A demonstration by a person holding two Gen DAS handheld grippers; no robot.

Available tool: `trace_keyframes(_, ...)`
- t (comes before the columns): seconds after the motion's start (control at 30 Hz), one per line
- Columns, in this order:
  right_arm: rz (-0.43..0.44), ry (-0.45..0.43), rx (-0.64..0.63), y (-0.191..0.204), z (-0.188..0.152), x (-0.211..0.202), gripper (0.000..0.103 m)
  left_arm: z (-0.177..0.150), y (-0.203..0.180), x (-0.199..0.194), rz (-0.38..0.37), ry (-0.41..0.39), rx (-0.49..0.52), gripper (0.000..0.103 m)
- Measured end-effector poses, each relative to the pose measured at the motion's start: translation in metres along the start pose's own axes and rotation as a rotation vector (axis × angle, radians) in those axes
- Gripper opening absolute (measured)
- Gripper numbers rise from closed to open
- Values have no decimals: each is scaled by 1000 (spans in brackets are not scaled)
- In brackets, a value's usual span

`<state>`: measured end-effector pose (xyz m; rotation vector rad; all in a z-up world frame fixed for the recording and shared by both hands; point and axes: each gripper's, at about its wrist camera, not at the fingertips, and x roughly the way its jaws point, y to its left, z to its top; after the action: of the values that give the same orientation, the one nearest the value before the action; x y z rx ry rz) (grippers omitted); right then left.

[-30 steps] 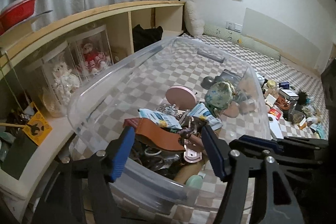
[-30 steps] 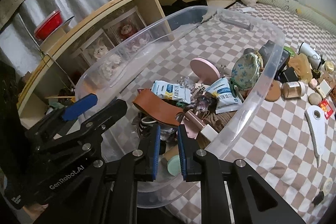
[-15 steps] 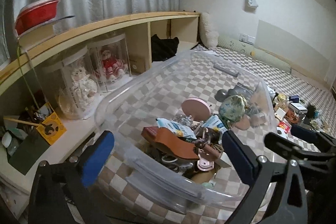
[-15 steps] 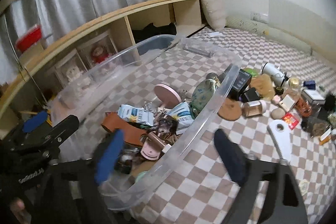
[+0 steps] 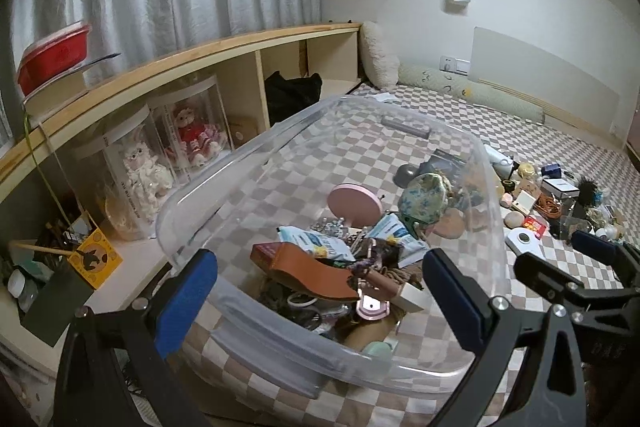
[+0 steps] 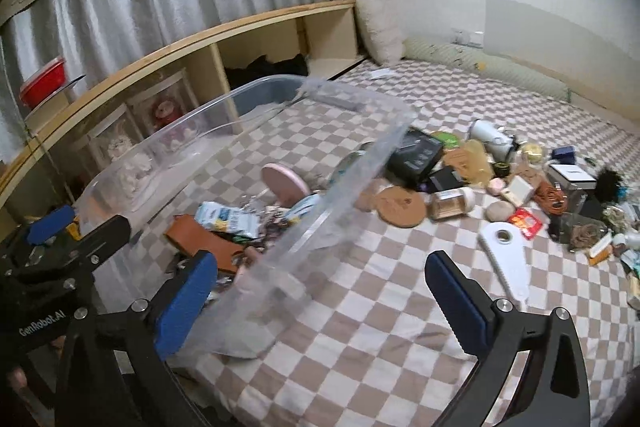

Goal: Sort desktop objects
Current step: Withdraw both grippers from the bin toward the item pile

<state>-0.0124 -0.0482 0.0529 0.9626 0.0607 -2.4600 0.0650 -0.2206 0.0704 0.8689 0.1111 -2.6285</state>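
Left tool (image 5: 320, 291) wide open, right tool (image 6: 320, 293) just opened, empty

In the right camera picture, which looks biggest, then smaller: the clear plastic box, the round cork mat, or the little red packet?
1. clear plastic box
2. round cork mat
3. little red packet
The box is also nearest the camera, but plainly largest.

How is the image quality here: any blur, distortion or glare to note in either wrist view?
Left wrist view: sharp, with heavy fisheye bending of the shelf; faint glare streaks on the clear bin wall. Right wrist view: motion blur smears the bin's near wall; the loose items on the checkered cloth are softer. Both views: dim indoor light, dark corners.
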Motion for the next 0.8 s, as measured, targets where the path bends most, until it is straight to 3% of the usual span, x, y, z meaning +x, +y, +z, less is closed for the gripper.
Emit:
trace_keyframes(0.4, -75, -8, 80, -76, -21, -25, 103, -4, -58, -10, -82, -62, 73, 103)
trace_keyframes(0.63, -128, -59, 225, -145, -43, -52, 103, -11, -118, -12, -202, -68, 182, 103)
trace_keyframes(0.8, -132, -34, 381, -202, -70, -52, 103, -23, -162, -11, -317, -80, 257, 103)
